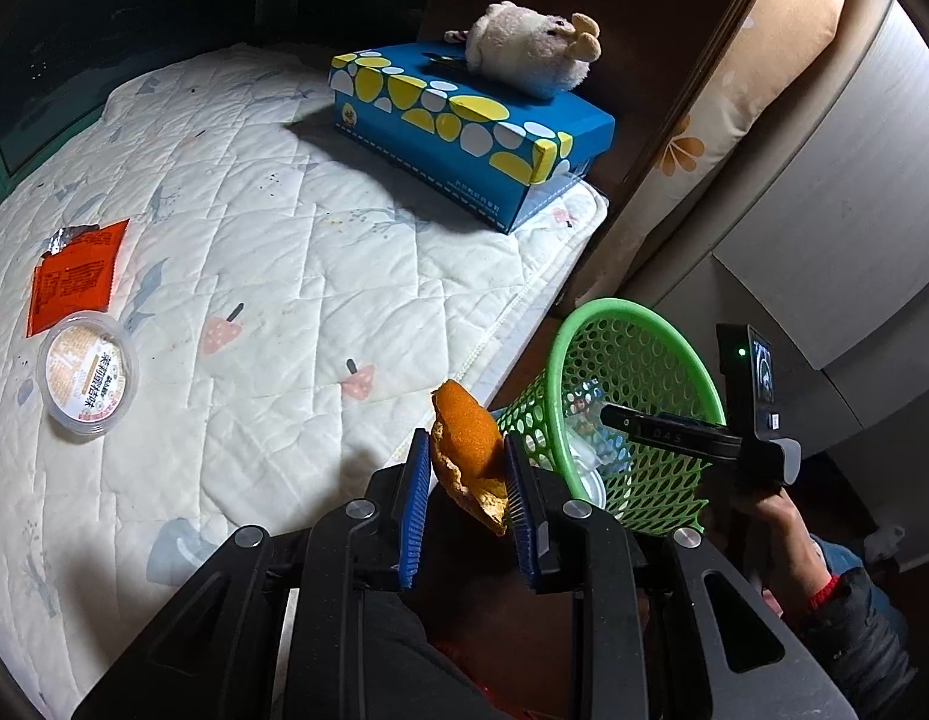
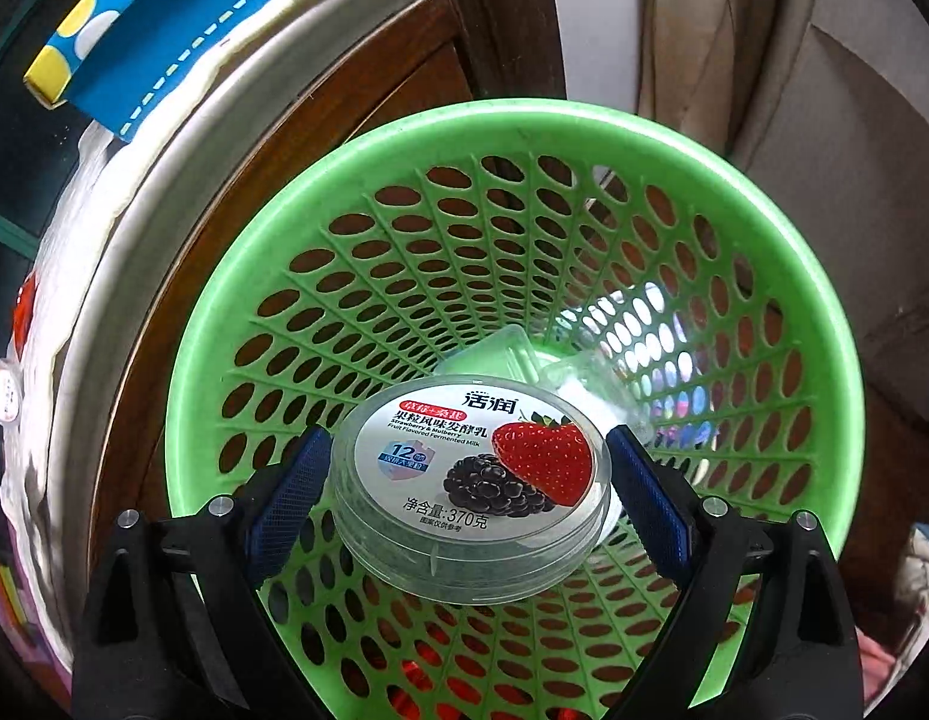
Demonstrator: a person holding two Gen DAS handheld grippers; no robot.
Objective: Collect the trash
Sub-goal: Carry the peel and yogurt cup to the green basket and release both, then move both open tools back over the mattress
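Quilted white bedding [image 1: 272, 276] fills most of the left wrist view, its near edge running just beside a green perforated basket [image 1: 635, 360] that stands on the floor against the dark wooden bed frame [image 2: 272, 138]. At that edge the left gripper [image 1: 467, 468] pinches a curl of orange peel [image 1: 467, 438] between its blue pads, close to the basket's rim. The right gripper [image 2: 470, 483], jaws wide, holds a round yogurt lid [image 2: 470, 480] printed with a strawberry and blackberries over the basket's open mouth; its pads meet the lid's sides. Clear plastic [image 2: 584, 378] already lies at the bottom. On the bedding, well apart from the basket, sit a red wrapper [image 1: 74, 276] and a round plastic tub [image 1: 87, 381]. A blue tissue box [image 1: 464, 132] with a plush toy [image 1: 533, 54] on top occupies the far corner. Between them the quilt lies open.
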